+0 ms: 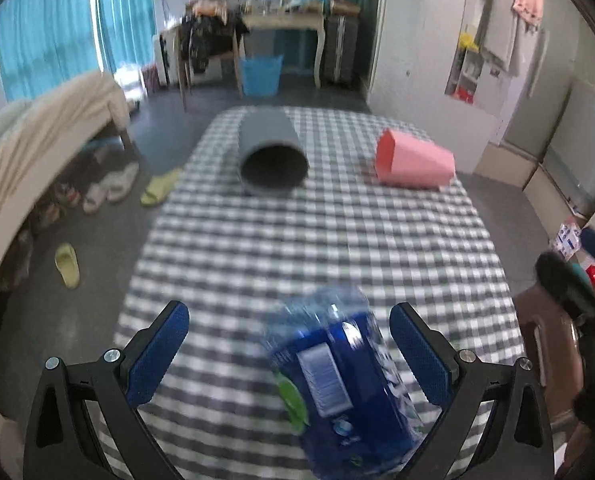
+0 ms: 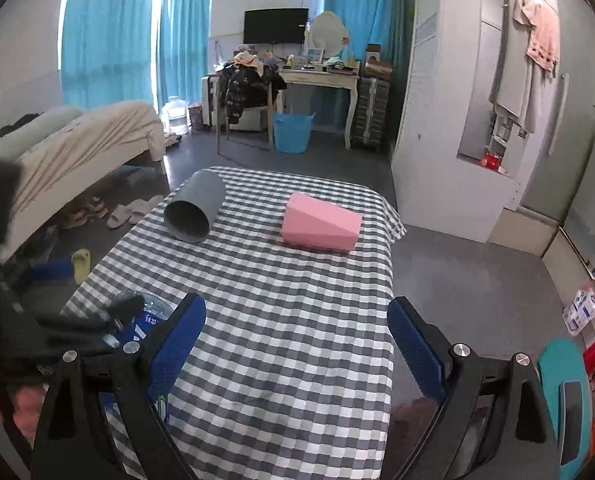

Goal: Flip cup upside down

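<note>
Grey cup (image 2: 193, 211): we see it lying on its side at the far left of the checked table (image 2: 297, 320), its open mouth turned toward us; the inside is dark and we cannot make out anything within.
Pink cup (image 2: 321, 222): also on its side, to the right of the grey cup and well apart from it, with its narrow closed base toward the left. Its mouth faces away to the right, so the opening is hidden from us in both views.
Left gripper (image 1: 289, 354): we see its blue pads spread wide over the near end of the table, clamped on nothing.
Bottle (image 1: 341, 384): a clear plastic bottle with a blue label lies between the left gripper's pads, nearer the right-hand one. It is badly blurred and its lower end is cut off by the frame, so we cannot tell whether a pad touches it.
Right gripper (image 2: 295, 344): pads wide apart, only tablecloth between them, well short of both cups.
Edges: in the right wrist view the left gripper shows as a dark blurred shape at lower left, covering most of the bottle.
</note>
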Available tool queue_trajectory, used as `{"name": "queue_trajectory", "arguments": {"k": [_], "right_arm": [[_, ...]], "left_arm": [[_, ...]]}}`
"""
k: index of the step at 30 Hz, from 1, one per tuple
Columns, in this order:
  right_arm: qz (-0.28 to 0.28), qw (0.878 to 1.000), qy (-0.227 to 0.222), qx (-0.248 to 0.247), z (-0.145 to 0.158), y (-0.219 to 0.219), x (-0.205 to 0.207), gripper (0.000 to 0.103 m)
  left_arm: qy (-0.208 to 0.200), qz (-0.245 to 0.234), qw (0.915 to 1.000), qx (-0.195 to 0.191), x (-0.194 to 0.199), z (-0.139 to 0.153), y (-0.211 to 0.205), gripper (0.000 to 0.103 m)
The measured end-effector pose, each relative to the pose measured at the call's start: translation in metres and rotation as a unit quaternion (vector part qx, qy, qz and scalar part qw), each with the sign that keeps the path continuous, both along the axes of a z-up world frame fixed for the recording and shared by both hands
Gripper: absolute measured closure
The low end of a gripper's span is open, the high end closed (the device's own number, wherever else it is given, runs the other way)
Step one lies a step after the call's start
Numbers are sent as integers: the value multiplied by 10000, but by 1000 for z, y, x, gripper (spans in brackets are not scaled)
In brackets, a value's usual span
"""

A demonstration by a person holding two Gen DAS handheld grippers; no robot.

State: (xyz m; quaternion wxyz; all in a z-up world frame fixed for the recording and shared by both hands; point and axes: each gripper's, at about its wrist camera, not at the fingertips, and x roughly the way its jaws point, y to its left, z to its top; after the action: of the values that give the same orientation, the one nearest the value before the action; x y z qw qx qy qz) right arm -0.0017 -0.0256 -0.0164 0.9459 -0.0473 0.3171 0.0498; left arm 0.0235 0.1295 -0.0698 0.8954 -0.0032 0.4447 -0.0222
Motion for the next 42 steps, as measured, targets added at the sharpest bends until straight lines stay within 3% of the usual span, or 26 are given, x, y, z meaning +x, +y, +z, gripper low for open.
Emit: {"name": "queue_trajectory", "arguments": {"k": [12, 15, 16, 19, 22, 27, 30, 37, 42], "right_arm": [[-132, 9996, -142, 195, 8, -6, -12, 11], [-207, 9995, -143, 213, 8, -8, -11, 11], [-269, 9992, -169, 224, 9, -9, -10, 11], [-481, 9978, -319, 318, 13, -15, -11, 11], [-630, 9959, -466, 443, 18, -22, -12, 11], [-850, 9927, -576, 636, 21, -32, -12, 11], [-893, 9919, -613, 671, 20, -34, -12, 11], [-1006, 9888, -774, 788, 24, -39, -17, 10], [-1011, 9881, -721, 911, 22, -43, -17, 10]], "left_arm": [[683, -213, 9971, -246, 19, -22, -8, 2], [799, -316, 9958, -302, 22, -24, -10, 25], [806, -339, 9956, -334, 23, -23, -10, 26], [582, -470, 9966, -341, 21, -13, -13, 26], [88, -508, 9983, -286, 16, 5, -17, 26], [-564, -537, 9968, 181, 8, 29, -27, 26], [-803, -548, 9948, 320, 6, 29, -31, 26], [-1636, -671, 9809, 811, -31, 10, -41, 26], [-1710, -867, 9781, 806, -57, 12, -44, 26]]}}
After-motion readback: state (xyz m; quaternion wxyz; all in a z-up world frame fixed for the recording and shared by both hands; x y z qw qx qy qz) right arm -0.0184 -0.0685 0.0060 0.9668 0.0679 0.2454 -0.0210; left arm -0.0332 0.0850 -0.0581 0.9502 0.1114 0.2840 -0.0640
